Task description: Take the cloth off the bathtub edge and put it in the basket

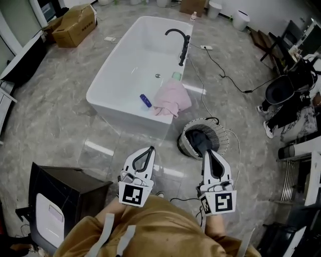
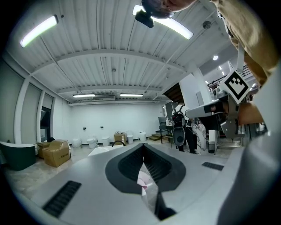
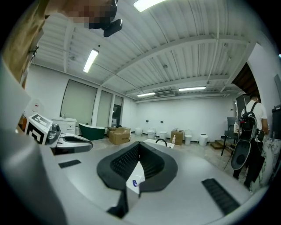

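Pink cloth (image 1: 171,99), crumpled, draped over near edge of white bathtub (image 1: 119,115); basket (image 1: 223,134) on floor alongside. Left tool (image 1: 149,149) and right tool (image 1: 207,152): jaws closed together, empty, short of cloth.

Three cameras, all facing the bathtub (image 1: 120,116).
The head view looks steeply down on it from well back; each gripper view looks level along its own jaws, both sharing the bathtub ahead.

- One white freestanding rectangular bathtub (image 1: 135,65).
- One black curved metal tap (image 1: 180,42).
- One crumpled pink cloth (image 1: 172,99).
- One small blue bottle (image 1: 145,101).
- One round ribbed basket (image 1: 219,134) with a dark lining.
- Two brown cardboard boxes: larger box (image 1: 75,24), smaller box (image 1: 193,6).
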The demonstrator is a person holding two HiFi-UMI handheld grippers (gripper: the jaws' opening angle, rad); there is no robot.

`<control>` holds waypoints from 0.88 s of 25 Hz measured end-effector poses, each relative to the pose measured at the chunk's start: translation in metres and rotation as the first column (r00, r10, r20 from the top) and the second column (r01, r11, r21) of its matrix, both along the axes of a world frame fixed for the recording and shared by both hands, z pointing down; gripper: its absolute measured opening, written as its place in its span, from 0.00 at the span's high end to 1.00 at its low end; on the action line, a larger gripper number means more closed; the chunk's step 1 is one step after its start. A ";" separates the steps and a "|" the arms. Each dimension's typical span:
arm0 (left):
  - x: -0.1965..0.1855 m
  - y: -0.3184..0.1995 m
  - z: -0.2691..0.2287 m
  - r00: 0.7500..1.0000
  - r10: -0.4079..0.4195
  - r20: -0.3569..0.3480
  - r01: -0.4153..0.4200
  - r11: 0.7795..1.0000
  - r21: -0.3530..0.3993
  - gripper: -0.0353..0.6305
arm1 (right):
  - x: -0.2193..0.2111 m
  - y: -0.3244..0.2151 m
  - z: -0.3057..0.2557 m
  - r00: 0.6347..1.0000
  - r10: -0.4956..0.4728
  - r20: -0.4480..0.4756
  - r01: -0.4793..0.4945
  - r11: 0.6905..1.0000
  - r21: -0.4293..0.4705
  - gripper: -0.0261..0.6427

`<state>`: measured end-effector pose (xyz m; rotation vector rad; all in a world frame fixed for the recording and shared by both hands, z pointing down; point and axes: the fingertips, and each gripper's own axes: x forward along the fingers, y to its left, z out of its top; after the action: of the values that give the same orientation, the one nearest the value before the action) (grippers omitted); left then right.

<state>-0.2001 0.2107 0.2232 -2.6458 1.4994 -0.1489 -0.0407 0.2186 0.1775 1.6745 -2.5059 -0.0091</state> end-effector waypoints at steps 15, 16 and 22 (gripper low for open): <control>-0.039 -0.161 0.003 0.996 0.084 -0.028 -0.084 0.996 -0.023 0.94 | -0.047 -0.138 -0.018 0.997 0.069 -0.035 -0.069 0.998 0.007 0.95; -0.039 -0.166 0.003 0.995 0.091 -0.031 -0.091 0.996 -0.025 0.94 | -0.047 -0.141 -0.016 0.996 0.078 -0.034 -0.078 0.997 0.002 0.95; -0.020 -0.191 0.006 0.989 0.144 -0.020 -0.145 0.988 -0.043 0.94 | -0.028 -0.159 -0.016 0.991 0.135 -0.024 -0.135 0.991 -0.001 0.95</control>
<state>-0.2196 0.0200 0.2297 -2.7854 1.3173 -0.1515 -0.0687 0.0598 0.1618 1.8284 -2.3688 -0.0124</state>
